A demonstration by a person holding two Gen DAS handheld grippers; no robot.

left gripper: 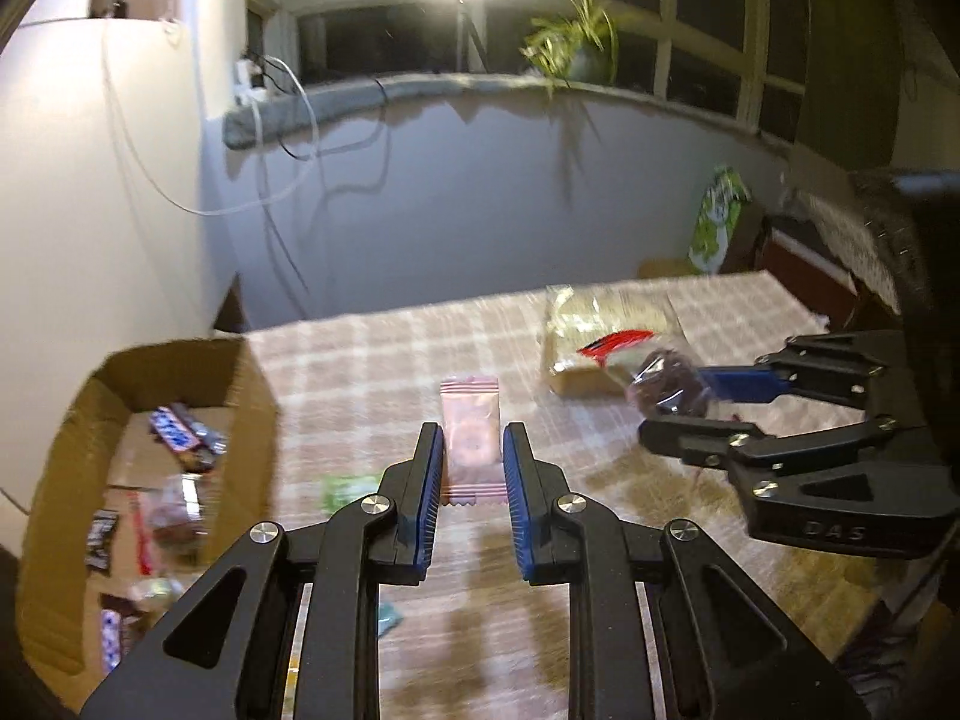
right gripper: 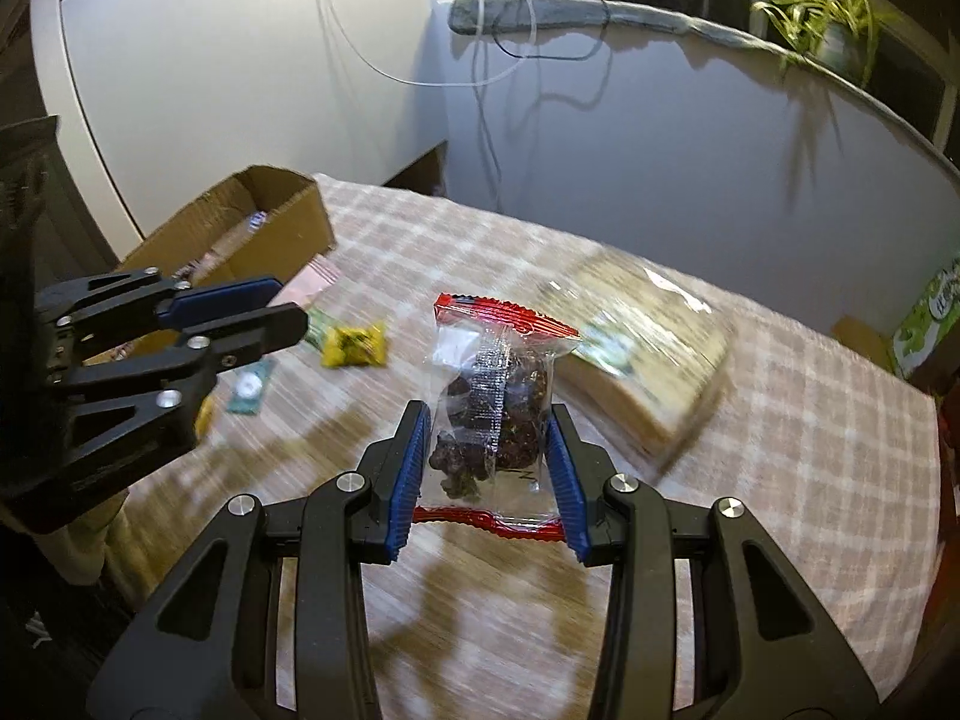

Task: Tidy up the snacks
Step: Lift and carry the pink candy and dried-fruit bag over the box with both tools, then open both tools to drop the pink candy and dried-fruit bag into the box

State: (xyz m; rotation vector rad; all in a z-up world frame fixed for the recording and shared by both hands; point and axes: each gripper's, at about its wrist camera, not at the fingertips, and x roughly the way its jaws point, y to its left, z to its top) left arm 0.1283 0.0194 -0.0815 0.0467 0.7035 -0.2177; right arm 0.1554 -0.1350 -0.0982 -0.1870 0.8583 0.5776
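My left gripper point(left gripper: 473, 438) is shut on a small pink sachet point(left gripper: 470, 420), held upright above the checked tablecloth point(left gripper: 372, 360). To its left stands an open cardboard box point(left gripper: 84, 414) with several wrapped bars and sweets inside. My right gripper point(right gripper: 489, 420) is shut on a clear packet with red seals point(right gripper: 492, 396) that holds dark dried fruit. In the right wrist view the left gripper point(right gripper: 288, 309) hangs at the left, near the box point(right gripper: 288, 222). The right gripper point(left gripper: 672, 414) shows at the right of the left wrist view with its packet point(left gripper: 666, 381).
A large clear-wrapped pack of biscuits point(right gripper: 648, 354) lies on the table behind the packet. A yellow sweet point(right gripper: 353, 346), a green sweet point(left gripper: 345, 492) and a teal sachet point(right gripper: 249, 389) lie loose on the cloth. A green bag point(left gripper: 717, 222) stands beyond the far table edge.
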